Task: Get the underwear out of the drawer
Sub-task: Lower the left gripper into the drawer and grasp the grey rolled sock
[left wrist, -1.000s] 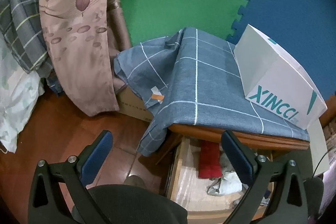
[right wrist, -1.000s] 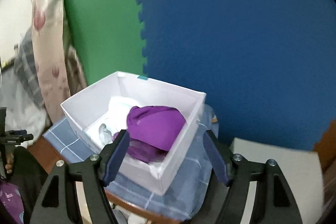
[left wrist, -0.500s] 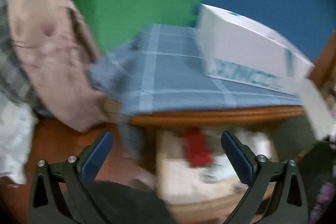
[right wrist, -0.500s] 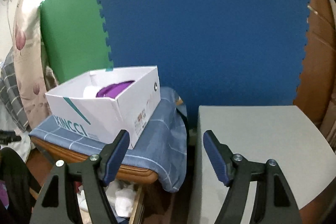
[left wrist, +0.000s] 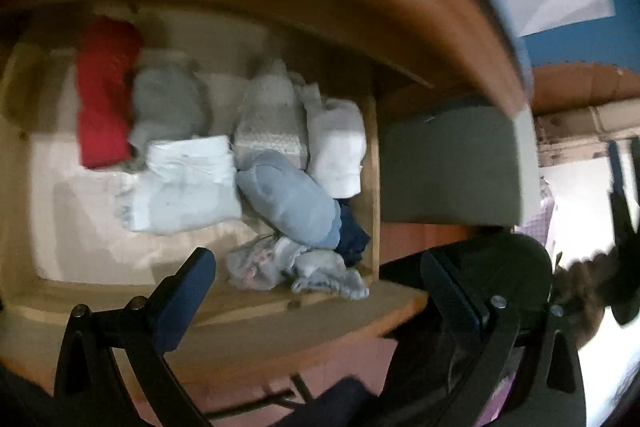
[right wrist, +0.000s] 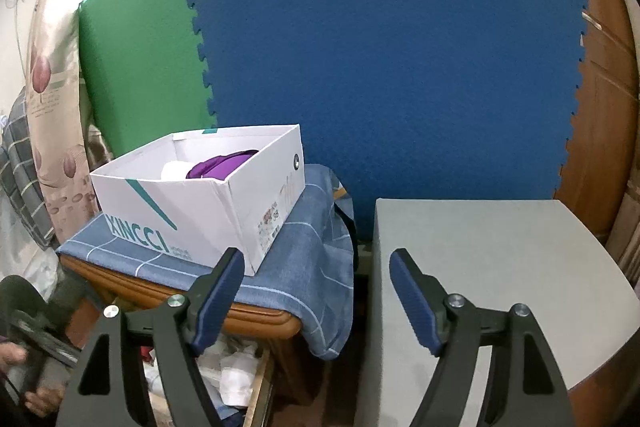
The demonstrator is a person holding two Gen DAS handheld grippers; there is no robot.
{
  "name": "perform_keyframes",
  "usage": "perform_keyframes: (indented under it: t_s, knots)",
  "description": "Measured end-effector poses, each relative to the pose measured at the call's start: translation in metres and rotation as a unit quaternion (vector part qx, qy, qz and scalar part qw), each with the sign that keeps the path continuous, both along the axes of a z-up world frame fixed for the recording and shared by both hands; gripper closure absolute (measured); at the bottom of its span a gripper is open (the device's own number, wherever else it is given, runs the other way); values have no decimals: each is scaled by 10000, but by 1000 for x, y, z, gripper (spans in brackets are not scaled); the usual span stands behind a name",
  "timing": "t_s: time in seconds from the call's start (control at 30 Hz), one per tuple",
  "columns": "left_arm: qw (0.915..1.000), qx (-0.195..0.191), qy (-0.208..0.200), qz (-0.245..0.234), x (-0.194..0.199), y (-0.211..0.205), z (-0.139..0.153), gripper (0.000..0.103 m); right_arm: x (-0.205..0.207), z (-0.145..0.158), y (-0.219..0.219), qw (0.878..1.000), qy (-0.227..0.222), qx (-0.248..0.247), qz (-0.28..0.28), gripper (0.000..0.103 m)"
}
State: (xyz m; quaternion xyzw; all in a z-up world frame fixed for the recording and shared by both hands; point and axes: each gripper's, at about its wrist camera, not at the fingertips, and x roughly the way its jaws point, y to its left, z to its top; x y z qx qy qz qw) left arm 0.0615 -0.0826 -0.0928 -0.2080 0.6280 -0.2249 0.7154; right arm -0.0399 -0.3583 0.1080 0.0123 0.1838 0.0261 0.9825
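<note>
Drawer [left wrist: 376, 163] clothes only left view; shoebox [right wrist: 192, 203] only right; both fingers released.

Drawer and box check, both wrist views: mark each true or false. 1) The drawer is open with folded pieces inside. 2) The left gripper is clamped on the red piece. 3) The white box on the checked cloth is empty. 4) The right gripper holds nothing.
1) True: the drawer is open, with rolled and folded pieces inside.
2) False: the left gripper is open above the drawer's front edge; the red piece lies untouched at the back left.
3) False: the white box holds a purple garment and something white.
4) True: the right gripper is open with nothing between its jaws.
</note>
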Motion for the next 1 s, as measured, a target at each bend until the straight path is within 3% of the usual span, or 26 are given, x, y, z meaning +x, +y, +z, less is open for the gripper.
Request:
perform_keyframes:
  t_s: [0.2, 0.33, 0.57, 0.7, 0.8, 1.0]
  knots:
    - [9984, -9, 410, 380, 17, -18, -23, 4, -3, -3, -9, 9998, -24, 186, 4, 25]
    - [9954, -125, 741, 589, 24, -27, -38, 20, -1, -7, -16, 9994, 25, 332, 0, 25]
    - [9935, 17, 740, 870, 15, -38, -43, 19, 1, -12, -28, 9983, 113, 574, -17, 25]
    - [9816, -116, 1086, 1563, 6, -21, -58, 20, 1, -13, -37, 9966, 93, 822, -32, 25]
    - [9752, -181, 1297, 1785, 3, -16, -67, 21, 0, -14, -41, 9955, 82, 944, -29, 25]
    - [9708, -301, 1456, 1885, -4, -21, -75, 45, 1, -15, -45, 9945, 117, 1037, -31, 25]
